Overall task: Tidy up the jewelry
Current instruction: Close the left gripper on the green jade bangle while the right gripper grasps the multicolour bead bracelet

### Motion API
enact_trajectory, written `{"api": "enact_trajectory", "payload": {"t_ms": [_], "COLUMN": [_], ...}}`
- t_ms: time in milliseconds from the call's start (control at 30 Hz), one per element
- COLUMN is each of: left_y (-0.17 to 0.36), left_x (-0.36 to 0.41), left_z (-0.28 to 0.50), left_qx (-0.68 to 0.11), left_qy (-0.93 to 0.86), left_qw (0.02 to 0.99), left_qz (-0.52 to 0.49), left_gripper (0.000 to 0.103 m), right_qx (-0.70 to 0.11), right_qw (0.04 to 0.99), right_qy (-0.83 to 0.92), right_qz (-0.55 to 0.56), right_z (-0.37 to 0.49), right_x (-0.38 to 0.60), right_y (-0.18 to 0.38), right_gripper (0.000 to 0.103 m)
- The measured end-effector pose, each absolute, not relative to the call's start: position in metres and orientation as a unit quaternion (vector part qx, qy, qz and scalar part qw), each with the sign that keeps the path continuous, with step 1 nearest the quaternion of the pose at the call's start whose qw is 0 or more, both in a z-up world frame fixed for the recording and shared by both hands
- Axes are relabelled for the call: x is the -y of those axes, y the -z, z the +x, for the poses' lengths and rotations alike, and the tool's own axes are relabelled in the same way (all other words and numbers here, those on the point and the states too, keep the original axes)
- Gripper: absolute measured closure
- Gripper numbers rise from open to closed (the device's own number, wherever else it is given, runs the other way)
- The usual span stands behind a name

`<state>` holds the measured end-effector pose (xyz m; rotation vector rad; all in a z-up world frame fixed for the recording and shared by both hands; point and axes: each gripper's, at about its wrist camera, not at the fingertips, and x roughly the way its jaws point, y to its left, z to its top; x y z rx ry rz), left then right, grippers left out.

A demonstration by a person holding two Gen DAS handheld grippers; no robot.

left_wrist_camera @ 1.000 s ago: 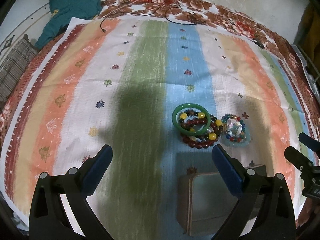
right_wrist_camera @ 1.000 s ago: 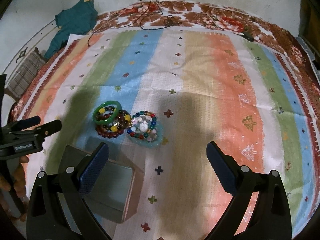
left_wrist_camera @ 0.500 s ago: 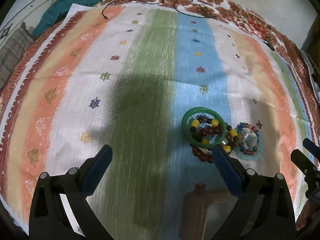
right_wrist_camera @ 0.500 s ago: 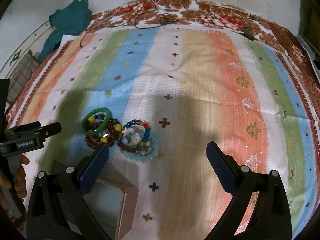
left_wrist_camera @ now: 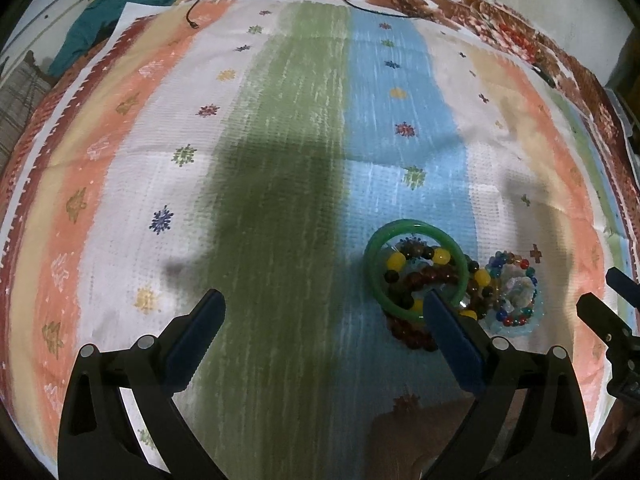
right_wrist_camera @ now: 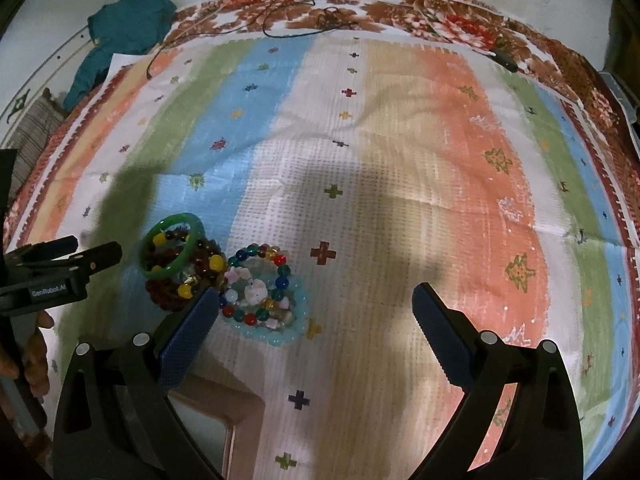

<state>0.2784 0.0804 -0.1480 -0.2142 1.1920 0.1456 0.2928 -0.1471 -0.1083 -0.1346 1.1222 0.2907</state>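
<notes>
Jewelry lies heaped on the striped cloth (right_wrist_camera: 400, 128): a green bangle (left_wrist_camera: 416, 268) rests on dark red and yellow bead bracelets (right_wrist_camera: 196, 268), and just beside them sits a multicolored bead bracelet (right_wrist_camera: 260, 284) over a pale blue ring (right_wrist_camera: 288, 330). The left gripper (left_wrist_camera: 320, 316) hangs above the cloth with its jaws spread wide and nothing between them; its right fingertip overlaps the bangle's near edge in the left view, though contact is hard to judge. The right gripper (right_wrist_camera: 316, 308) is likewise wide and empty, its left finger just in front of the pile. A pinkish box (right_wrist_camera: 224, 408), apparently open-topped, sits near the bracelets, partly hidden. A teal garment (right_wrist_camera: 124, 28) lies at the far corner.
</notes>
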Motion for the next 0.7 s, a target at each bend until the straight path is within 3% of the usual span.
{"api": "enact_trajectory", "payload": {"t_ms": [100, 333, 700], "left_y": [0.152, 0.163, 0.177], "left_x": [-0.081, -0.085, -0.084], "left_z": [0.283, 0.293, 0.304], "left_qx": [-0.563, -0.572, -0.584], "left_qy": [-0.072, -0.077, -0.089], "left_qw": [0.818, 0.810, 0.802], "left_qz": [-0.097, -0.102, -0.086], "left_gripper": [0.007, 0.009, 0.011], "right_qx": [-0.536, -0.547, -0.566], "right_qw": [0.831, 0.824, 0.809], "right_qy": [-0.137, -0.134, -0.142], "right_qz": [-0.066, -0.068, -0.072], "right_z": [0.298, 0.308, 0.319], "right_x": [0.145, 0.145, 0.137], "right_y": [0.114, 0.127, 0.140], "right_gripper": [0.012, 0.012, 0.034]}}
